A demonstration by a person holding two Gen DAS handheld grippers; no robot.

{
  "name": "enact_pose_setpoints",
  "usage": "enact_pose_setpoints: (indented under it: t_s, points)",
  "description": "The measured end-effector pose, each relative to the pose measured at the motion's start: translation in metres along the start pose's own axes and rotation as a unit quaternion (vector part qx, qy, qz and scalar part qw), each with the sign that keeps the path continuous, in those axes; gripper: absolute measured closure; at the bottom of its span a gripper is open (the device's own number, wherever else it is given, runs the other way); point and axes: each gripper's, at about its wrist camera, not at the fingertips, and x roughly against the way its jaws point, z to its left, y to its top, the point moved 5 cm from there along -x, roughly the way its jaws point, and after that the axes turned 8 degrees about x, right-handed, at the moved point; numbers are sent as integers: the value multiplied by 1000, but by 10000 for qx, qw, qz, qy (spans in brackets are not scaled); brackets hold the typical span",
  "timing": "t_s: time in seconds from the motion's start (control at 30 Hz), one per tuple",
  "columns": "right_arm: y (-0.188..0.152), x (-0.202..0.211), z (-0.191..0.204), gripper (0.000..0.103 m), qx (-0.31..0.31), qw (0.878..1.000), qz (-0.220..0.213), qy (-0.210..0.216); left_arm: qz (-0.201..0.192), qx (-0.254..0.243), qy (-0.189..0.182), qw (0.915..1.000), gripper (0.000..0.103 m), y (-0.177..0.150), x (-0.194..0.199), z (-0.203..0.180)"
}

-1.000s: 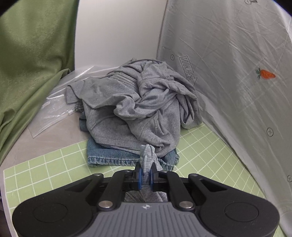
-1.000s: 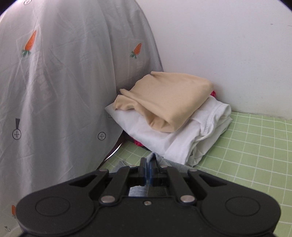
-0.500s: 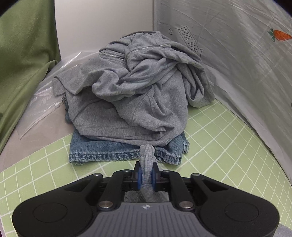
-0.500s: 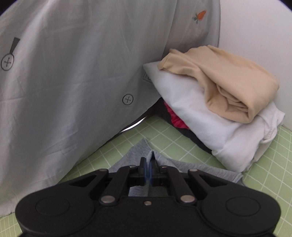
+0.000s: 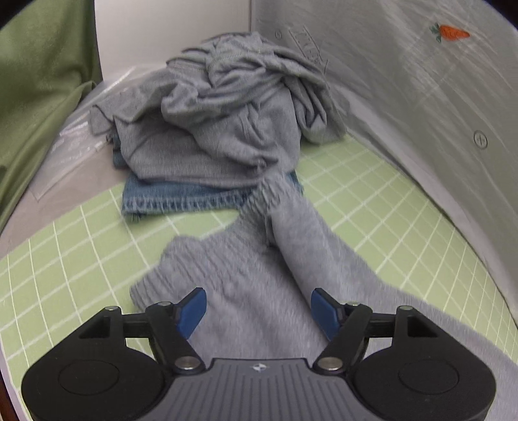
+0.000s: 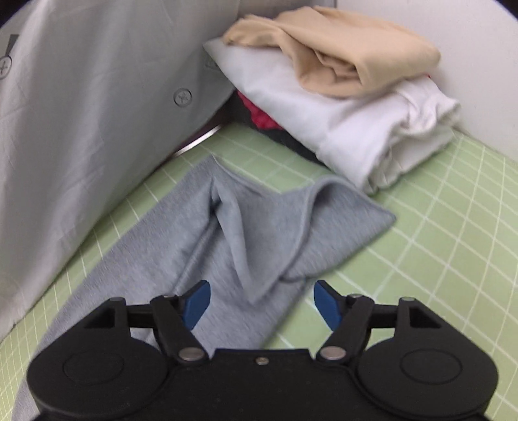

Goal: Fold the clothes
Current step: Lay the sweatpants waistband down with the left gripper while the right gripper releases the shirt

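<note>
Both tools gape wide and hold nothing: the left tool (image 5: 259, 310) and right tool (image 6: 261, 303) each hover over the gray garment (image 5: 259, 259). It lies on the green gridded counter (image 5: 81, 243), its long axis running between them, ribbed end just ahead of the left tool.

White wall (image 5: 174, 29) behind a green gridded mat (image 5: 64, 246)
</note>
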Motion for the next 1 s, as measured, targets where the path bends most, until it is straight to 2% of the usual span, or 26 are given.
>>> enact_pose_setpoints:
  t_s: [0.13,0.3,0.33,0.37,0.4,0.43,0.47,0.5,0.63,0.7,0.83,0.9,1.0]
  points:
    - [-26,-7,9,32,67,9995,248,175,406,-105,77,9991,31,-37,-4,-4]
    - [-31,-16,32,29,496,9986,192,74,638,8,151,9978,31,-55,-13,-8]
    - [-30,-18,37,34,601,9980,174,52,657,25,158,9977,31,-57,-15,-9]
    - [-30,-18,41,51,724,9973,121,33,658,22,178,9977,31,-57,-16,-10]
    - [-30,-19,44,64,884,9960,91,-13,658,7,217,9976,31,-58,-18,-11]
    - [-29,-19,48,85,1051,9944,66,-64,662,-13,264,9975,31,-57,-19,-11]
    - [-28,-19,48,93,1133,9935,56,-65,667,-38,298,9973,31,-57,-20,-12]
    - [-28,-19,48,93,1200,9927,49,-58,661,-78,312,9973,31,-57,-20,-12]
    - [-28,-16,39,92,1182,9929,60,-101,591,-330,347,9971,31,-55,-17,-17]
    - [-27,-12,41,89,1354,9904,70,-263,533,-467,326,9970,31,-55,-14,-22]
    - [-26,10,58,59,1845,9808,-336,-530,288,-793,199,9962,31,-53,-4,-39]
    - [-27,26,73,55,2028,9767,-592,-372,211,-958,61,9952,31,-54,-1,-51]
    - [-34,44,106,50,2315,9692,-829,154,273,-1070,-171,9937,31,-59,-3,-67]
